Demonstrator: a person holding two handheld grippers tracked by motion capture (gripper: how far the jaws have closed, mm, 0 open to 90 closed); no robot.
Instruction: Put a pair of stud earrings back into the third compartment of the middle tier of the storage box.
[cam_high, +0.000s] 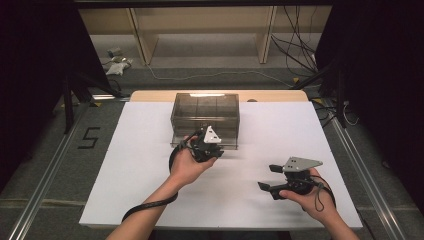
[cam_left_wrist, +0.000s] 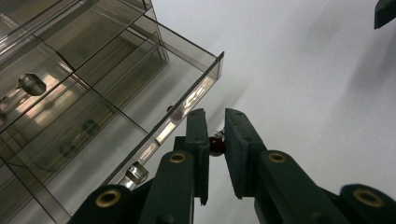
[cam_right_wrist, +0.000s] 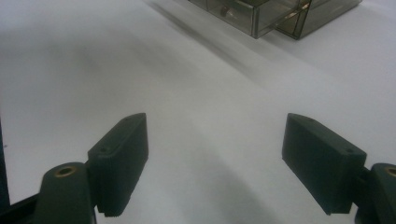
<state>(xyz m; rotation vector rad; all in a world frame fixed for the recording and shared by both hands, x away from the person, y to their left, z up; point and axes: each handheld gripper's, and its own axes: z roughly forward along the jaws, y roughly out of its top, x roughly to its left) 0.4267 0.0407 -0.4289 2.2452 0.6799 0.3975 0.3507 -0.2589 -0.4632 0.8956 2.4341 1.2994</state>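
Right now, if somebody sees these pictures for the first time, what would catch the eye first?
Probably the smoky transparent drawer box at the far middle of the white table, with one drawer pulled partly out. Next, the left tool right at that drawer's front, its jaws nearly closed around a small dark red knob. The right tool rests apart, near the table's front right, with jaws wide open.

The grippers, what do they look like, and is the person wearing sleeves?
Both are black handheld tools. The left gripper and the right gripper each carry a grey three-cornered plate on top, and a black cable trails from each. Their fingers are flat dark blocks on arms with brass-coloured pivot rings. No sleeves show on the forearms.
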